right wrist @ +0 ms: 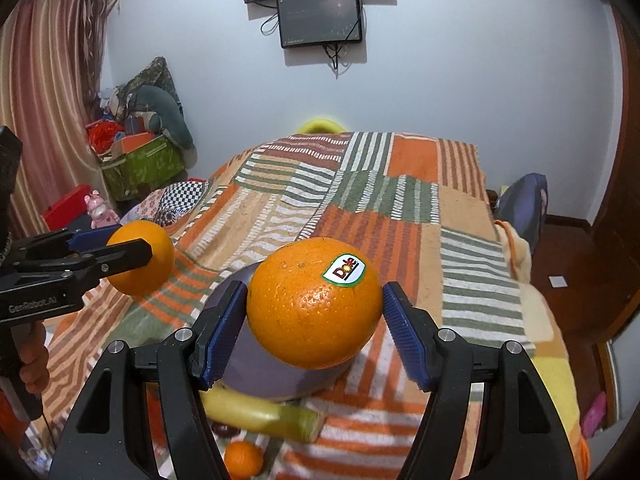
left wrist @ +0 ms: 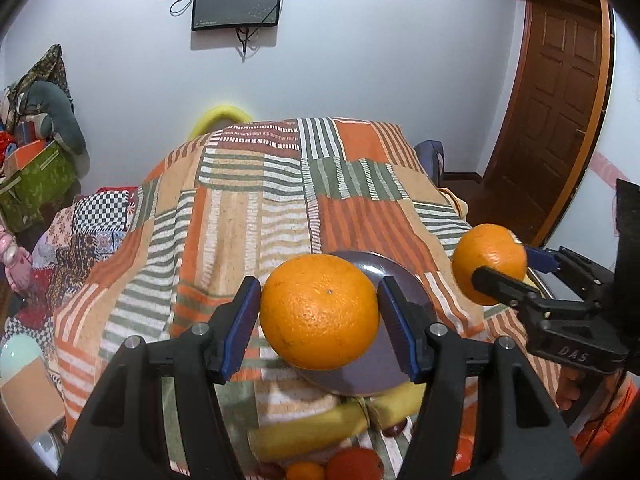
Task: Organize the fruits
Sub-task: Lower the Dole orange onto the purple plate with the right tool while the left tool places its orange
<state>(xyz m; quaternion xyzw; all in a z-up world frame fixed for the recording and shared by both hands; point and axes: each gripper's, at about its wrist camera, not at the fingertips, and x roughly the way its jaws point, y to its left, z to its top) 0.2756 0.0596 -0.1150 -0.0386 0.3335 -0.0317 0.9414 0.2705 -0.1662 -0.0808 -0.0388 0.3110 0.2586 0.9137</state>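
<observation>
My left gripper (left wrist: 319, 316) is shut on a large orange (left wrist: 319, 311), held in the air above a purple plate (left wrist: 374, 364) on the striped blanket. My right gripper (right wrist: 314, 316) is shut on a second orange (right wrist: 314, 304) with a Dole sticker, also above the plate (right wrist: 256, 368). Each gripper shows in the other's view: the right one with its orange (left wrist: 489, 262) at the right, the left one with its orange (right wrist: 142, 258) at the left. Bananas (left wrist: 320, 428) (right wrist: 260, 410) lie by the plate's near edge. Small oranges (left wrist: 354, 464) (right wrist: 243, 458) and dark red fruits lie nearer.
The striped patchwork blanket (left wrist: 260, 208) covers the raised surface and falls off at its sides. A green box of clutter (right wrist: 140, 164) stands at the left by the curtain. A brown door (left wrist: 560, 120) is at the right. Screens hang on the far wall.
</observation>
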